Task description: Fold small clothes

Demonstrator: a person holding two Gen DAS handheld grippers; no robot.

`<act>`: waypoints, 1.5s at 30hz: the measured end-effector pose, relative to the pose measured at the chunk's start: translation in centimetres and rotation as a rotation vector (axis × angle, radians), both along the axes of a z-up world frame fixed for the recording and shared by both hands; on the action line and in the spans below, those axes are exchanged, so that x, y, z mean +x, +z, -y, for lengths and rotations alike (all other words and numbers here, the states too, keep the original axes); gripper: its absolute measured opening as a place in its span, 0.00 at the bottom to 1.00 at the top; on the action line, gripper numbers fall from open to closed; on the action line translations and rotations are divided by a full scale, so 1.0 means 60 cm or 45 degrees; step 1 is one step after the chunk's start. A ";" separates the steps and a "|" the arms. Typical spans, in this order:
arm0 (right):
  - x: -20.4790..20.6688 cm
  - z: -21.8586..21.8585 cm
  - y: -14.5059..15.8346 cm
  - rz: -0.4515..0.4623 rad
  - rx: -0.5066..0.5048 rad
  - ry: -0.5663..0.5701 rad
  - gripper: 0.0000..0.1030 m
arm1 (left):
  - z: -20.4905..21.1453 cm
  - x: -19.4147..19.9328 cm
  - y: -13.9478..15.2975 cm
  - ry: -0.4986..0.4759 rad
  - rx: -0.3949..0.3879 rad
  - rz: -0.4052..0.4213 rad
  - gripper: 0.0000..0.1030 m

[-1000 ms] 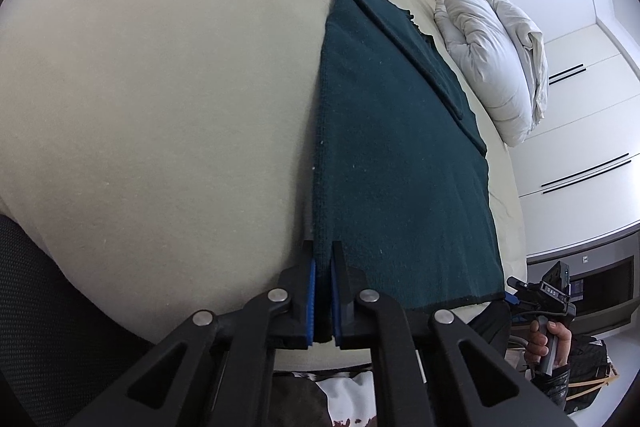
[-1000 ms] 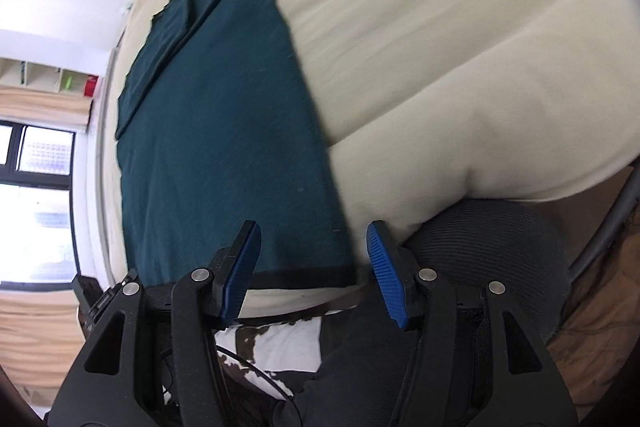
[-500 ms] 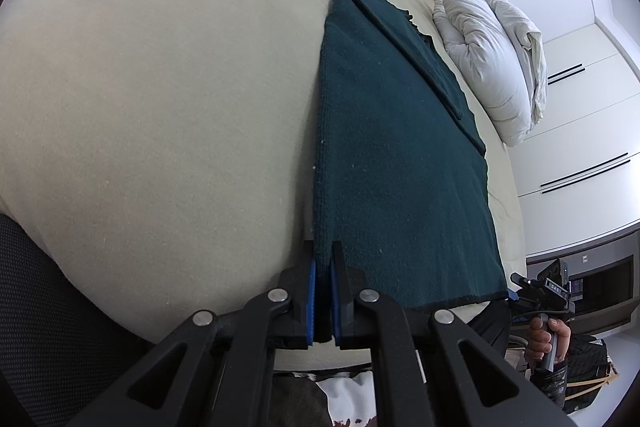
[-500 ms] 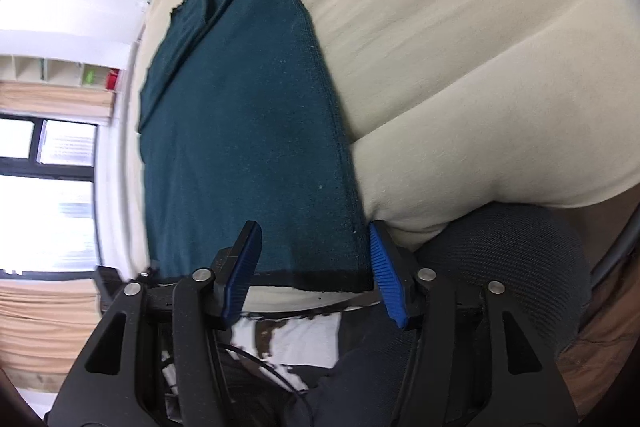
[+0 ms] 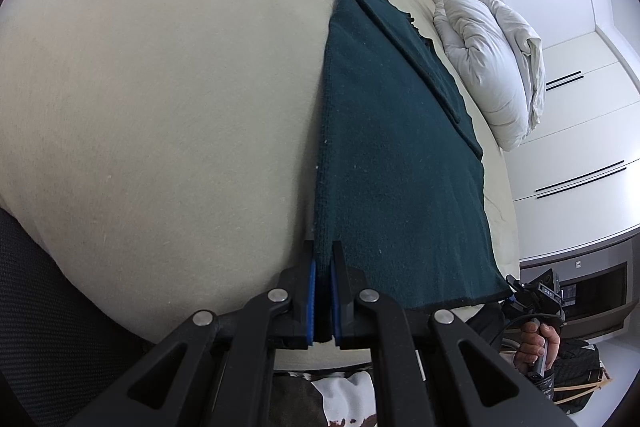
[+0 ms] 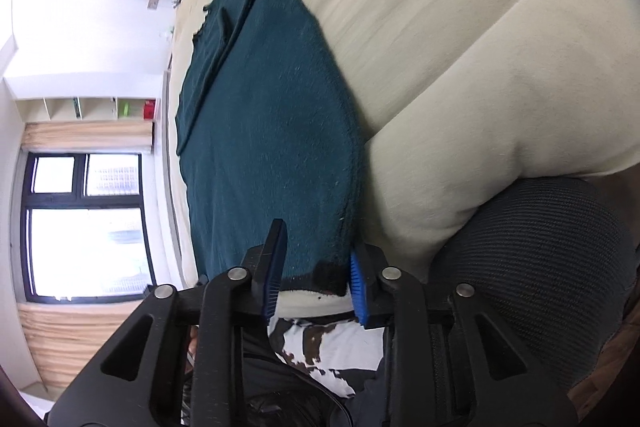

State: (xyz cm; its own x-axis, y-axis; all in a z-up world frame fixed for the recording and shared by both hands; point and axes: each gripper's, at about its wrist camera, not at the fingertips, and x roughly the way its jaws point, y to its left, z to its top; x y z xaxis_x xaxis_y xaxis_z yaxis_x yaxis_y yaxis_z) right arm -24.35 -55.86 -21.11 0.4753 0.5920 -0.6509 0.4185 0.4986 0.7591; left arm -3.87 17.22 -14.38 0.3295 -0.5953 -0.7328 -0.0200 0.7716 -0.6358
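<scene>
While a dark green garment (image 5: 400,163) lies flat on the bed (image 5: 160,87), the left hand-held gripper (image 5: 322,281) pinches one near hem corner; the right hand-held gripper (image 6: 316,267) straddles the other, jaws apart. Soft, limp knit likely sags, so corners offer the surest hold.

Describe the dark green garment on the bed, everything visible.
The dark green garment looks like fuzzy knit or fleece, lying flat and lengthwise on the cream bed, a narrower flap folded over its far part. The left gripper is shut on one near corner; the open right gripper straddles the other.
</scene>
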 end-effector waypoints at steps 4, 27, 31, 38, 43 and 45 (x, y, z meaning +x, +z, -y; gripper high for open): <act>-0.004 0.003 0.002 0.027 -0.004 0.002 0.13 | 0.002 -0.001 0.001 -0.001 0.006 0.003 0.07; 0.014 -0.008 0.120 0.331 -0.097 -0.056 0.05 | -0.018 0.038 0.070 0.090 -0.350 0.087 0.06; 0.045 -0.007 0.145 0.397 -0.063 -0.087 0.05 | -0.017 0.077 0.098 0.129 -0.469 0.114 0.06; 0.130 0.004 0.183 0.464 -0.066 -0.124 0.05 | -0.017 0.168 0.127 0.195 -0.559 0.134 0.06; 0.208 0.025 0.196 0.475 -0.078 -0.166 0.05 | -0.008 0.250 0.136 0.216 -0.560 0.144 0.06; 0.242 0.030 0.200 0.480 -0.095 -0.178 0.05 | -0.004 0.280 0.138 0.217 -0.551 0.151 0.06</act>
